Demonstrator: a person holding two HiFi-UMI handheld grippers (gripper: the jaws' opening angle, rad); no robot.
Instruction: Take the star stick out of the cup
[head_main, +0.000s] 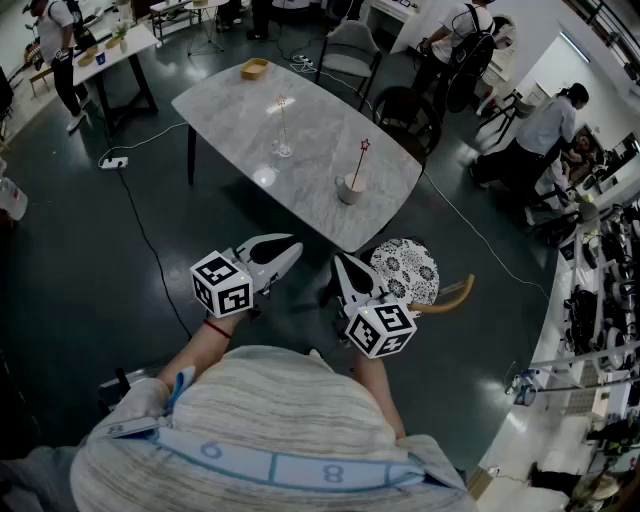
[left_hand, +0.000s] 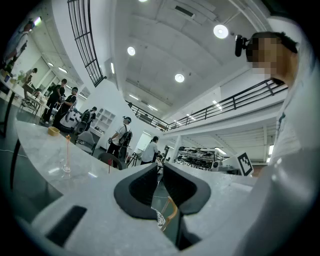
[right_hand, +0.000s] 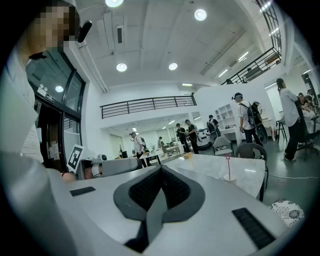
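A small white cup (head_main: 349, 190) stands near the marble table's (head_main: 230, 105) near right edge, with a red star stick (head_main: 363, 152) upright in it. The right gripper view shows the cup (right_hand: 229, 177) and stick (right_hand: 227, 162) far off. A clear glass (head_main: 283, 150) mid-table holds a gold star stick (head_main: 282, 105). Both grippers hang close to the person's body, short of the table. My left gripper (head_main: 287, 250) has its jaws a narrow slit apart, empty (left_hand: 160, 166). My right gripper (head_main: 343, 267) is shut with nothing in it (right_hand: 161, 167).
A wooden bowl (head_main: 254, 68) sits at the table's far end. A stool with a patterned cushion (head_main: 405, 268) stands just right of my right gripper. Dark chairs (head_main: 405, 115) line the table's right side. A power strip (head_main: 113, 161) and cable lie on the floor at left. People stand around.
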